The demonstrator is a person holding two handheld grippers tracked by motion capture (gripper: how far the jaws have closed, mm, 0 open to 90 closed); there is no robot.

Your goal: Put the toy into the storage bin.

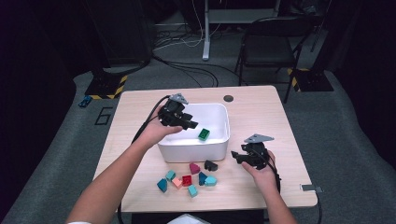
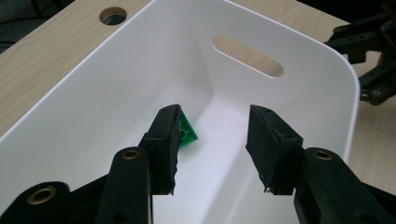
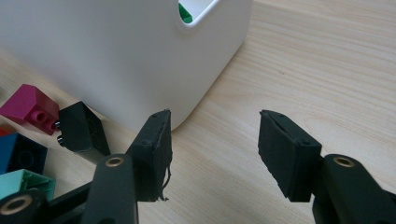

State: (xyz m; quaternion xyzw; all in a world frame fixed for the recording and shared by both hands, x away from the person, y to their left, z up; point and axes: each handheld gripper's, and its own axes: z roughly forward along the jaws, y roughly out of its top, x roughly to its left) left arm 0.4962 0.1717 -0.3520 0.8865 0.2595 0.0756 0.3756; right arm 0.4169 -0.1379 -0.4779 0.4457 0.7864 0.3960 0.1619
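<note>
A white bin (image 1: 219,140) stands mid-table with a green brick (image 1: 204,134) lying inside near its right wall. My left gripper (image 1: 190,124) hovers over the bin's left half, open and empty; its own view shows the green brick (image 2: 187,133) on the bin floor (image 2: 224,140) beyond the left jaw. My right gripper (image 1: 237,156) rests open and empty on the table just right of the bin's front corner (image 3: 201,70). A black brick (image 3: 81,130) and a magenta brick (image 3: 28,107) lie to its left.
Loose bricks lie in front of the bin: teal (image 1: 162,185), red (image 1: 187,180), magenta (image 1: 194,168), black (image 1: 210,165), dark blue (image 1: 202,178) and others. A round hole (image 1: 228,98) sits at the table's far edge. A chair (image 1: 271,42) stands beyond the table.
</note>
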